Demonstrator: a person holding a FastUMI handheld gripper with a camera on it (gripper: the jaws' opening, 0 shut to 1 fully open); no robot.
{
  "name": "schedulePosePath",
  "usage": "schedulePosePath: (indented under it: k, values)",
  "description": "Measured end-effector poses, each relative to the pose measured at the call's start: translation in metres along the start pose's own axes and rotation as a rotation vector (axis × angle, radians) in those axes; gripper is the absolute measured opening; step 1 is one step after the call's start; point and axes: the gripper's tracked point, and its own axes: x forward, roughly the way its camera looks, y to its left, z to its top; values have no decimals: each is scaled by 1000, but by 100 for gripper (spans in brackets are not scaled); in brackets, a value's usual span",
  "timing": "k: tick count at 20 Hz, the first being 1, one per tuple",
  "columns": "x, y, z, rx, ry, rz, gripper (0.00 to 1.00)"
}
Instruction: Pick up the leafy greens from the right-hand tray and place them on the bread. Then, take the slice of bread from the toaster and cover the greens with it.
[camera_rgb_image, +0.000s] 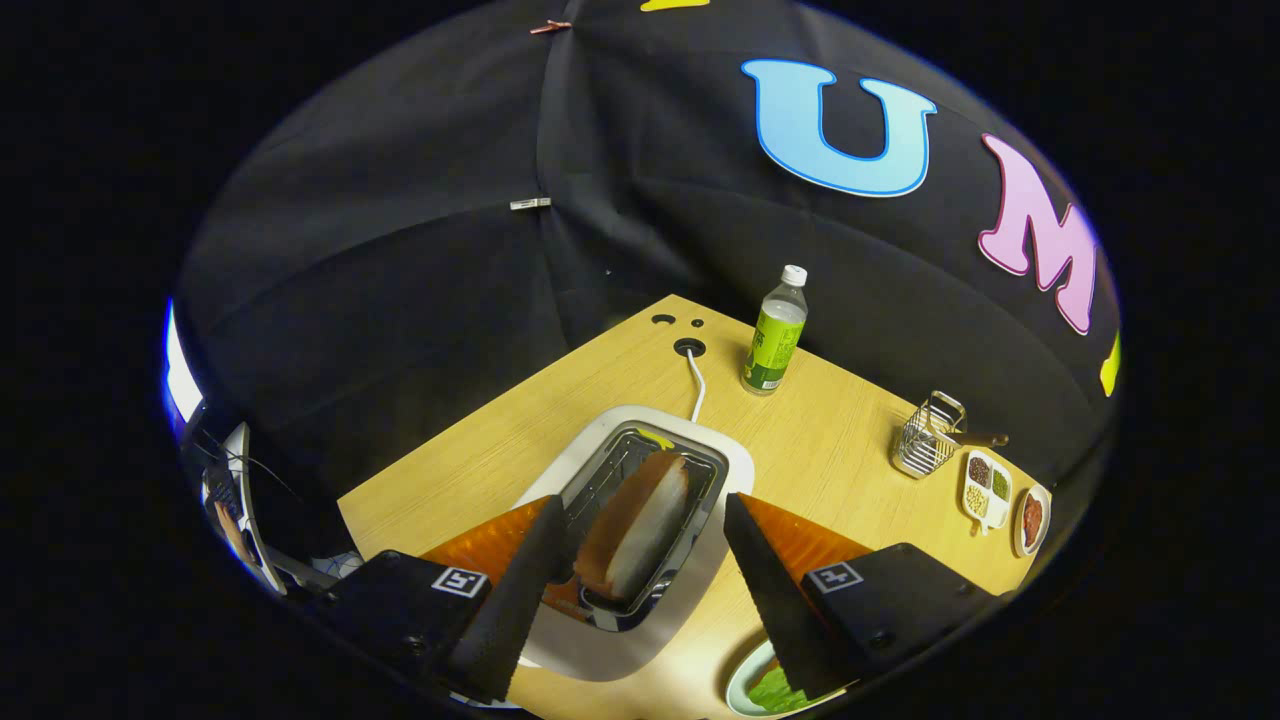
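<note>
Jaws wide apart astride browned bread slice (637, 527) upright in toaster (640, 600)

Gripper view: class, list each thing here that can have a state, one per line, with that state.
Gripper: open, fingers either side of the bread slice, not pressing it.
Bread slice: standing in the toaster slot, top sticking out.
Toaster: cord attached, running to the table's hole.
Bottle: upright, capped.
Wire basket: upright.
Greens: lying on a plate by the right finger.
Divided dish: filled compartments.
</note>
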Motion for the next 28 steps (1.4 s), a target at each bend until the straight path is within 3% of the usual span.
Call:
schedulePosePath:
  k: [3, 5, 6, 9, 12, 14, 20, 28]
  values:
    - [8, 2, -5, -3, 19, -14, 99]
    - [11, 3, -6, -11, 24, -25, 86]
    - [12, 4, -8, -11, 29, -30, 72]
    - [14, 3, -16, 35, 58, -76, 48]
    - [12, 4, -15, 71, 63, -113, 30]
    - [11, 9, -14, 74, 53, -87, 20]
    - [0, 8, -3, 115, 27, -6, 13]
    - [-52, -13, 41, 212, -82, 39, 13]
